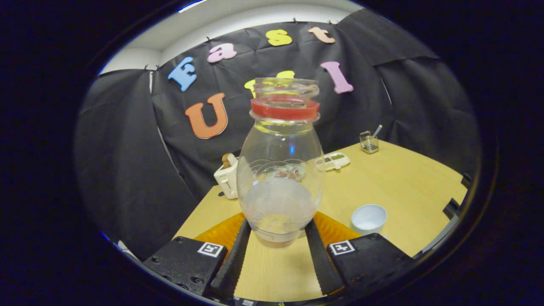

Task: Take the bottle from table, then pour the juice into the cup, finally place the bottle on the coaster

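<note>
A clear bottle [280, 170] with a red ring round its open neck stands upright between my fingers. My gripper [277, 223] is shut on its lower part, one finger pressing each side. Only a thin yellowish trace of juice lies at its bottom. An orange coaster [216, 233] lies on the wooden table [403, 182] right under and behind the bottle's base, showing on both sides of my fingers. I cannot tell whether the base touches it. A small white cup [369, 218] stands on the table just right of the coaster, beside my right finger.
Beyond the bottle to the left stands a white toaster [227, 180] near the table's back edge. A small white tray [333, 161] with food lies behind the bottle. A wire holder [369, 142] sits at the far corner.
</note>
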